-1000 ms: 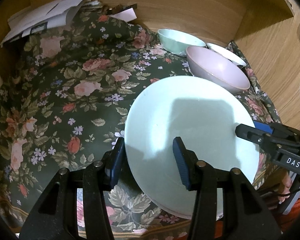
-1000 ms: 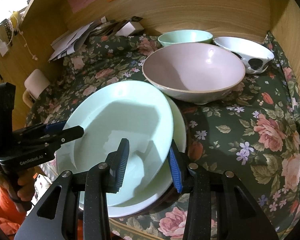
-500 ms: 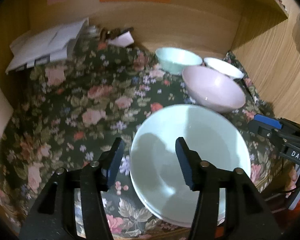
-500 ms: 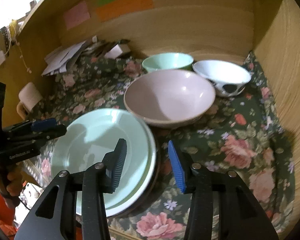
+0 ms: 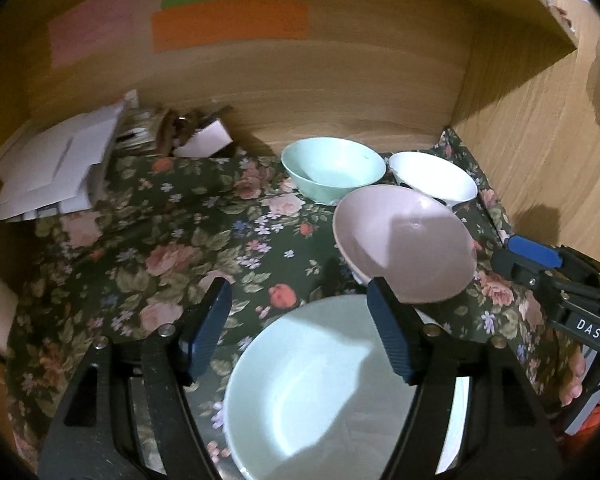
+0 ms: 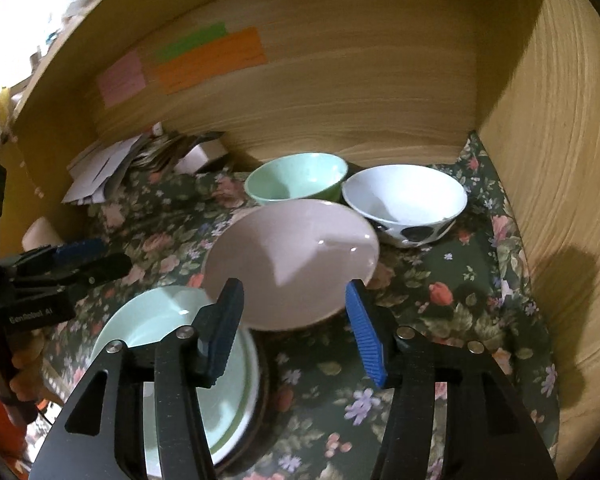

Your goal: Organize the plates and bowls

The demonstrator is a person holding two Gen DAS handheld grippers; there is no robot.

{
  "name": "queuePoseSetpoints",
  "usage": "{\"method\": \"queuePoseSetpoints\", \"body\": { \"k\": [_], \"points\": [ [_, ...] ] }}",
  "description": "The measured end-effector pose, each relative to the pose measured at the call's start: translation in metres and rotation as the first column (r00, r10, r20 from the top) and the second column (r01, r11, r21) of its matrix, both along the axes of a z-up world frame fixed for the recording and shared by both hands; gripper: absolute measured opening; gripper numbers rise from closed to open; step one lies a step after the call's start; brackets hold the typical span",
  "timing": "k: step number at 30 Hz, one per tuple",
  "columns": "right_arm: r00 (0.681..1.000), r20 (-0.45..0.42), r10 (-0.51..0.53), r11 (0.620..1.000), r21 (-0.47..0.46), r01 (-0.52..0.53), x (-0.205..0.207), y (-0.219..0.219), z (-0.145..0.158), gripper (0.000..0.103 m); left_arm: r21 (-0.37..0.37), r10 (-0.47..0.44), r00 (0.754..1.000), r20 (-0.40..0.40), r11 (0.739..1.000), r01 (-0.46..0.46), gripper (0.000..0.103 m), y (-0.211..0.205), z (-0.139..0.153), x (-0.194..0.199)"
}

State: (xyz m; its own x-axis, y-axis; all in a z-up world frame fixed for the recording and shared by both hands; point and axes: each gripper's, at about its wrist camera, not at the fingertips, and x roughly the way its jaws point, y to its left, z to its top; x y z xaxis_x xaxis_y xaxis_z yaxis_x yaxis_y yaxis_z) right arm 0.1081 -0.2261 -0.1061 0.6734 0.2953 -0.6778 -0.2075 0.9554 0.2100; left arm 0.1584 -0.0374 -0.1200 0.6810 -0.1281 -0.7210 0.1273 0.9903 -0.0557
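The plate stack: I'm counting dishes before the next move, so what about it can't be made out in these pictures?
- Left wrist view: the plate stack runs off the bottom edge, and the left hand-held gripper covers its right rim.
- Right wrist view: the right hand-held gripper hides the stack's middle; the pink bowl overlaps its far rim.
- The layered rims are blurred, so the plate count cannot be told.

I count three bowls: one mint bowl (image 6: 296, 178); one pink bowl (image 6: 292, 264); one spotted white bowl (image 6: 406, 202); one stack of pale green plates (image 6: 160, 360); three coloured paper notes (image 6: 208, 66).
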Motion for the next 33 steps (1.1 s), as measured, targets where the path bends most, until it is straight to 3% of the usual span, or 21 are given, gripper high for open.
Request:
{"method": "queuePoseSetpoints", "body": {
  "k": [12, 22, 29, 33],
  "points": [
    [0.994, -0.103, -0.033, 0.999, 0.024, 0.035, 0.044, -0.021, -0.037, 0.05, -0.002, -0.048, 0.994, -0.103, 0.999, 0.048, 0.069, -0.025, -0.034, 0.054],
    [0.99, -0.143, -0.014, 0.998, 0.061, 0.023, 0.062, -0.022, -0.058, 0.049, -0.021, -0.093, 0.983, -0.157, 0.996, 0.091, 0.049, -0.041, -0.052, 0.081],
    [0.984, -0.18, 0.01, 0.996, 0.092, 0.007, 0.071, -0.022, -0.068, 0.03, -0.04, -0.104, 0.975, -0.197, 0.994, 0.098, 0.034, -0.044, -0.064, 0.093],
    [0.983, -0.186, 0.015, 0.995, 0.095, 0.003, 0.073, -0.019, -0.071, 0.028, -0.063, -0.122, 0.969, -0.214, 0.992, 0.111, 0.027, -0.046, -0.068, 0.098]
  ]
}}
